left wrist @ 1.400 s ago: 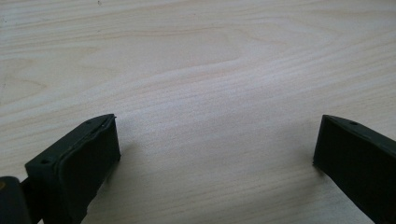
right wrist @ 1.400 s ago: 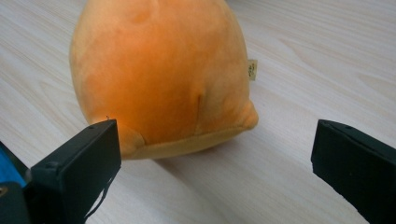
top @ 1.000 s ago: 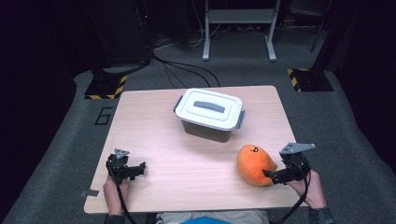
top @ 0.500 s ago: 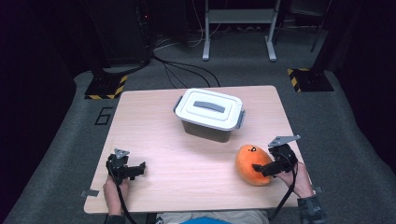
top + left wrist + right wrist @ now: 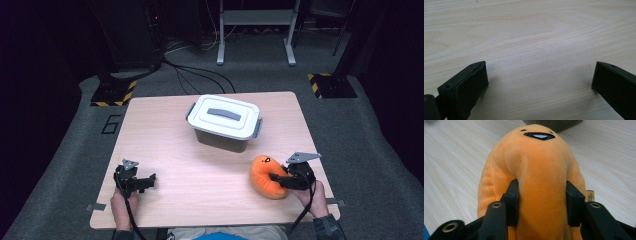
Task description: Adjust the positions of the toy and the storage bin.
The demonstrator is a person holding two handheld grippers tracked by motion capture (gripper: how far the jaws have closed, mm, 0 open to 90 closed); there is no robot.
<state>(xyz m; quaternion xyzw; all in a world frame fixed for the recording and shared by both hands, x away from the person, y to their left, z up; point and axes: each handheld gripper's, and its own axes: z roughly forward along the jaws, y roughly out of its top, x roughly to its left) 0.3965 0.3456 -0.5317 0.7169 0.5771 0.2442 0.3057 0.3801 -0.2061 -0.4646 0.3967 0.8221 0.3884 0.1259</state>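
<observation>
An orange plush toy (image 5: 265, 176) with a small black mouth lies on the wooden table (image 5: 200, 150) at the front right. My right gripper (image 5: 278, 179) has just been closing, and its jaws now pinch the toy's middle. In the right gripper view the plush toy (image 5: 536, 170) bulges between the two black fingers (image 5: 512, 200), which dent its sides. My left gripper (image 5: 147, 180) rests at the front left of the table. In the left gripper view my left gripper (image 5: 540, 77) stands open over bare wood with nothing between its jaws.
A white lidded storage box (image 5: 225, 120) with a grey handle and grey side clips stands at the table's middle, toward the back. Beyond the table lie dark carpet, cables and stand bases with yellow-black stripes (image 5: 112, 93).
My right gripper slid left onto the orange plush toy, sank a little, and closed on its middle. The left gripper stayed where it was.
</observation>
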